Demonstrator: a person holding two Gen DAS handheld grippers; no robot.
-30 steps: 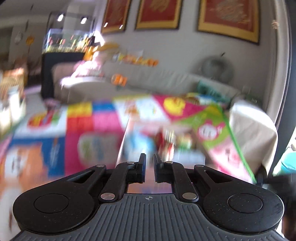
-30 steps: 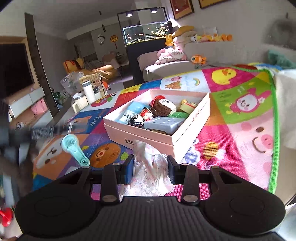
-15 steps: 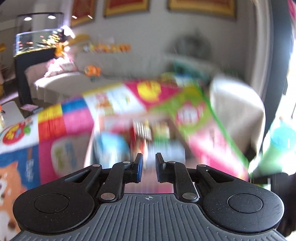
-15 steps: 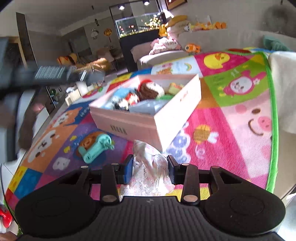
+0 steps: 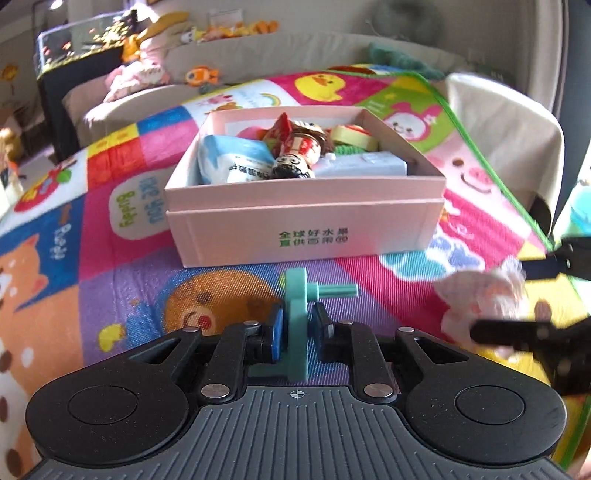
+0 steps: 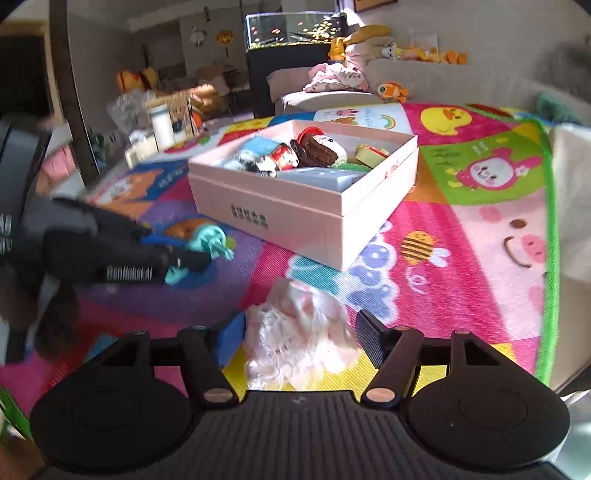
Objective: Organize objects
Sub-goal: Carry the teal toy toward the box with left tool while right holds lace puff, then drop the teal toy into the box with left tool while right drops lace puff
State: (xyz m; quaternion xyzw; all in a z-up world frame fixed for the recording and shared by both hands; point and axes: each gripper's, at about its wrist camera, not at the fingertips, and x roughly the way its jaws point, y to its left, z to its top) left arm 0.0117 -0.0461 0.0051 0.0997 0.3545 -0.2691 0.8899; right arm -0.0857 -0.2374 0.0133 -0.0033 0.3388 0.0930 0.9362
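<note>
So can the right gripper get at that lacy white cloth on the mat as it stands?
Probably yes. The lacy cloth lies bunched on the mat right between the right gripper jaws, which are opening and not pressing it. Nothing blocks it; the pink box sits farther ahead.

Fish tank (image 6: 295,29) behind sofa (image 5: 295,51); play mat (image 5: 110,288).

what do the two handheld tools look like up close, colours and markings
Both the left tool and the right tool are matte black: a ribbed grey-black deck, two round lobes, linkage bars with silver rivets, blue finger pads, and a small crosshair mark mid-deck.
</note>
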